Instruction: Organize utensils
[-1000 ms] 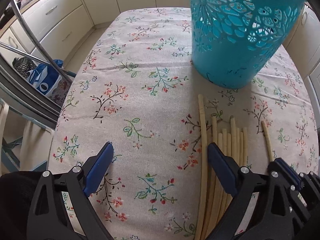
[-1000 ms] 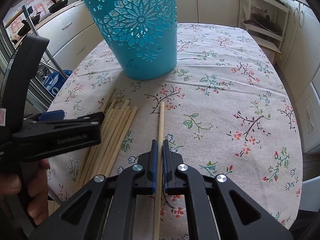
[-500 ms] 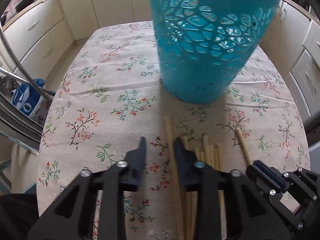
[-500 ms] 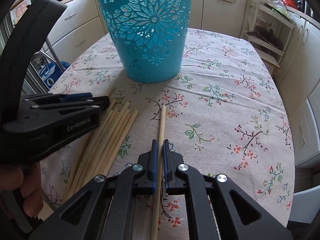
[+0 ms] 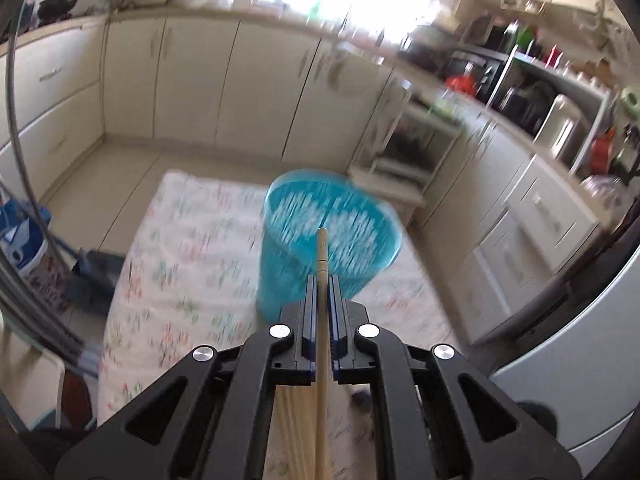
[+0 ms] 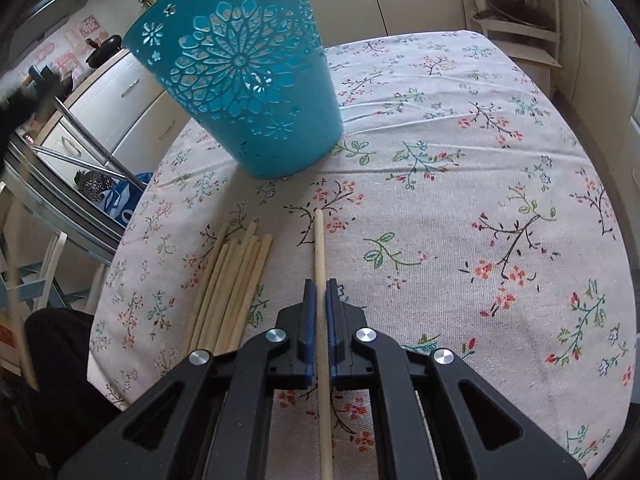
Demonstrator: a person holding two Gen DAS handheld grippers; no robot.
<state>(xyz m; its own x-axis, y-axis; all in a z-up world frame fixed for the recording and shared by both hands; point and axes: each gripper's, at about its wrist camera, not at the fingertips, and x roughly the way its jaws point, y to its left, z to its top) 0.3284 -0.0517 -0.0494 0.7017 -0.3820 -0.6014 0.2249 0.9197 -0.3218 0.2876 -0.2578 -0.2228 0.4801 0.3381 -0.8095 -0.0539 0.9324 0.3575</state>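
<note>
My left gripper (image 5: pixel 321 286) is shut on a wooden chopstick (image 5: pixel 321 252) and holds it high above the table, its tip over the open mouth of the teal cut-out basket (image 5: pixel 298 280). This view is motion-blurred. My right gripper (image 6: pixel 320 290) is shut on another wooden chopstick (image 6: pixel 319 240), low over the floral tablecloth (image 6: pixel 460 200), its tip pointing toward the teal basket (image 6: pixel 244 76). A bundle of several chopsticks (image 6: pixel 230 288) lies on the cloth to the left of the right gripper.
Cream kitchen cabinets (image 5: pixel 192 80) surround the table. A metal rack (image 6: pixel 60 184) and a blue bag (image 6: pixel 120 200) stand off the table's left edge. A cluttered counter (image 5: pixel 540 92) runs along the right.
My left gripper closed on a chopstick from the bundle and lifted it high, up above the basket. My right gripper kept its chopstick and stayed low, shifting slightly.
</note>
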